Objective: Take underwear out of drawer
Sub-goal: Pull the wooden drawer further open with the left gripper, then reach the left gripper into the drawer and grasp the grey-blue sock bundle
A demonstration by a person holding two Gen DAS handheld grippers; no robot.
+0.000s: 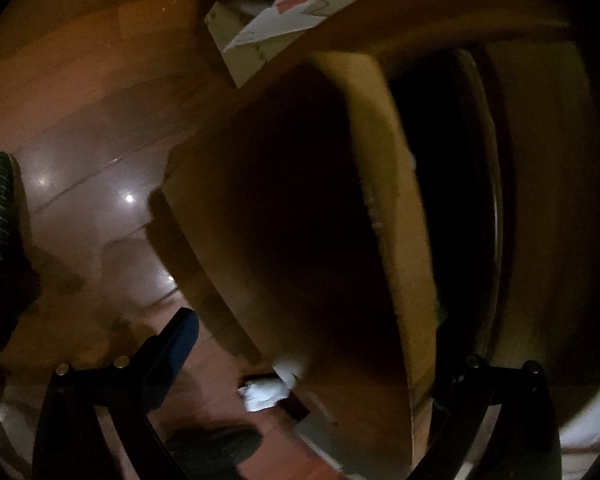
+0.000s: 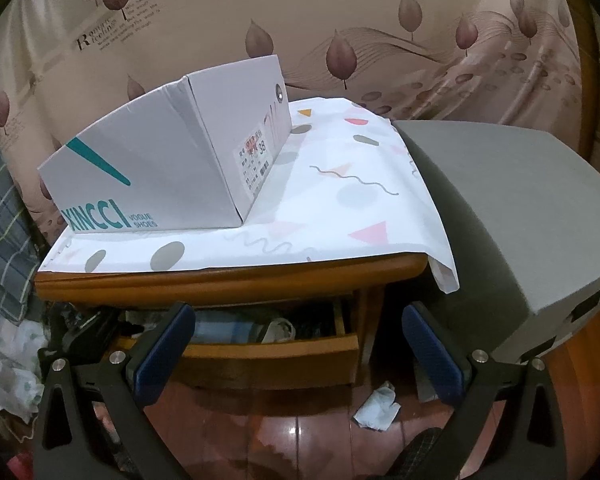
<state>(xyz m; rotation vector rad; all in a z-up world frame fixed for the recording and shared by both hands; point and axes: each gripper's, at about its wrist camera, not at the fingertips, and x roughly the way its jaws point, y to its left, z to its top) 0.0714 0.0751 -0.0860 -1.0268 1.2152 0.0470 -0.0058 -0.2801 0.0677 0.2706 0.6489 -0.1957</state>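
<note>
A wooden nightstand (image 2: 236, 280) stands against a leaf-patterned curtain (image 2: 380, 40), its drawer (image 2: 268, 354) pulled open and crammed with dark, jumbled contents; which of them is underwear cannot be told. The right gripper (image 2: 300, 344) hangs in front of the drawer, its blue pads (image 2: 164, 344) spread wide with nothing between them. A white shoebox (image 2: 160, 168) sits on a patterned cloth (image 2: 340, 208) covering the nightstand top, beside a grey box (image 2: 520, 208) to the right. A crumpled white cloth (image 2: 376, 406) lies on the glossy floor (image 2: 300, 432) below the drawer. In the dim left wrist view, the left gripper (image 1: 300, 360) is hard against the drawer front (image 1: 300, 220), one blue pad (image 1: 176, 344) showing; whether it is open or clamped cannot be told. The same white cloth (image 1: 264, 394) lies on the floor below.
</note>
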